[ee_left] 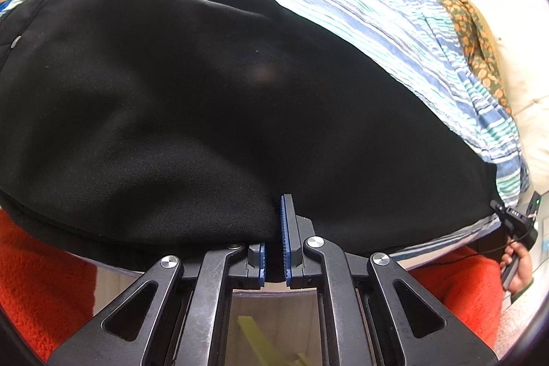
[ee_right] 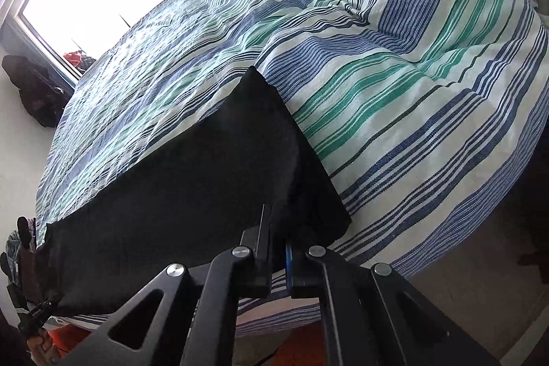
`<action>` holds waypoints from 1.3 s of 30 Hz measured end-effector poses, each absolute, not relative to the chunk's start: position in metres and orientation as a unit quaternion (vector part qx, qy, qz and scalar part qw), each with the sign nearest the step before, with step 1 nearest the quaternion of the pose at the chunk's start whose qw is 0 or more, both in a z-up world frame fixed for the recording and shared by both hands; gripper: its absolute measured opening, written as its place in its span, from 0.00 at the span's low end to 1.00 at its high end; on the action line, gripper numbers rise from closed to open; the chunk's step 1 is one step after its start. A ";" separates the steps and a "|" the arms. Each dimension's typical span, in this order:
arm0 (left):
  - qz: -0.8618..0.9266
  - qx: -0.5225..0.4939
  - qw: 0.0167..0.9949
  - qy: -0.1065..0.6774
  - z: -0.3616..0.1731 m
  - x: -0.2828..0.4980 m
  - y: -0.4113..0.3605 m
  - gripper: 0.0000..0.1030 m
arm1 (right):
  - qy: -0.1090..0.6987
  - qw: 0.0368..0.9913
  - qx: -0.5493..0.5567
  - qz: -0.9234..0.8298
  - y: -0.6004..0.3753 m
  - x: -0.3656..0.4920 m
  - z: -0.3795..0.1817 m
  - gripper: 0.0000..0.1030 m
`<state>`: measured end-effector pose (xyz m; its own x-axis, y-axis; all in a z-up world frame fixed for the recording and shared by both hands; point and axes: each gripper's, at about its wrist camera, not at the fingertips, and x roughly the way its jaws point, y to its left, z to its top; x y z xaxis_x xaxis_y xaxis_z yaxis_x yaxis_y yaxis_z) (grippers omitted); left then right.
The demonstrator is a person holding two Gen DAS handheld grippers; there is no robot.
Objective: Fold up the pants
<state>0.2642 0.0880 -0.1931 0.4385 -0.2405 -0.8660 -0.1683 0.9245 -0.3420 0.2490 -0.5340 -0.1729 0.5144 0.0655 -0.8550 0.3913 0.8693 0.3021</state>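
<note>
Presently, both near-edge corners of the black pants (ee_left: 192,98) are gripped. The pants lie spread on the striped bedspread (ee_right: 394,64) of the bed, directly ahead of and below each gripper, hanging slightly over the near edge.

Left gripper (ee_left: 274,249): jaws drawn narrow, black cloth pinched between the blue pads at the near hem. A bulge of fabric is seen rising just ahead and to the left of it.

Right gripper (ee_right: 278,249): jaws likewise narrow, closed on the edge of the pants; the far corner of the garment points away, ahead of the fingers. The right gripper is also caught in the left view (ee_left: 514,218), far to the right, at the other end of the same edge.

Step judged: lifting the near edge to carry it over for a fold.

Notes for doing it well:
- Both ends are best raised together, level, so the edge is kept taut between them.
- Cloth is soft and slack; the bulge should be pulled flat before anything is laid down.
- The bedspread should not be caught with the pants; whether it is pinched cannot be told.
</note>
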 end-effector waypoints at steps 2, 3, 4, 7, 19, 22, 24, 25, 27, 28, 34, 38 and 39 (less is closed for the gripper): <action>-0.019 -0.191 0.824 0.533 -0.193 0.267 0.084 0.05 | 0.484 0.837 0.237 -0.098 -0.533 0.249 -0.173 0.04; -0.018 -0.191 0.824 0.533 -0.195 0.271 0.081 0.05 | 0.484 0.837 0.237 -0.098 -0.534 0.250 -0.174 0.04; -0.016 -0.190 0.823 0.534 -0.195 0.273 0.079 0.05 | 0.484 0.837 0.236 -0.098 -0.533 0.251 -0.174 0.04; -0.016 -0.184 0.824 0.536 -0.195 0.279 0.073 0.06 | 0.487 0.837 0.225 -0.103 -0.530 0.251 -0.174 0.05; -0.008 -0.127 0.813 0.568 -0.164 0.263 0.053 0.34 | 0.372 0.896 0.186 -0.155 -0.530 0.208 -0.114 0.51; -0.001 -0.107 0.839 0.533 -0.135 0.263 0.051 0.35 | 0.396 0.903 0.143 -0.085 -0.514 0.227 -0.110 0.46; -0.002 -0.102 0.853 0.512 -0.125 0.276 0.050 0.47 | 0.429 0.894 0.124 -0.047 -0.504 0.245 -0.120 0.44; 0.000 -0.099 0.857 0.505 -0.124 0.285 0.049 0.53 | 0.446 0.886 0.119 -0.038 -0.502 0.254 -0.128 0.42; 0.001 -0.089 0.860 0.503 -0.135 0.306 0.046 0.57 | 0.475 0.870 0.126 -0.038 -0.504 0.269 -0.147 0.41; 0.004 -0.083 0.853 0.515 -0.145 0.316 0.045 0.57 | 0.499 0.854 0.140 -0.046 -0.509 0.275 -0.160 0.41; 0.033 -0.048 0.826 0.560 -0.184 0.320 0.049 0.55 | 0.512 0.837 0.187 -0.048 -0.522 0.277 -0.177 0.38; -0.010 -0.053 0.845 0.531 -0.154 0.328 0.013 0.59 | 0.507 0.838 0.197 -0.047 -0.525 0.273 -0.177 0.38; -0.029 -0.049 0.850 0.524 -0.146 0.334 -0.003 0.65 | 0.505 0.838 0.201 -0.048 -0.525 0.273 -0.177 0.38</action>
<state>0.3337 -0.0030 -0.1463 0.4498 -0.1005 -0.8875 -0.0013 0.9936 -0.1132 0.2728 -0.5247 -0.1770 0.4846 0.1231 -0.8660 0.2828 0.9148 0.2883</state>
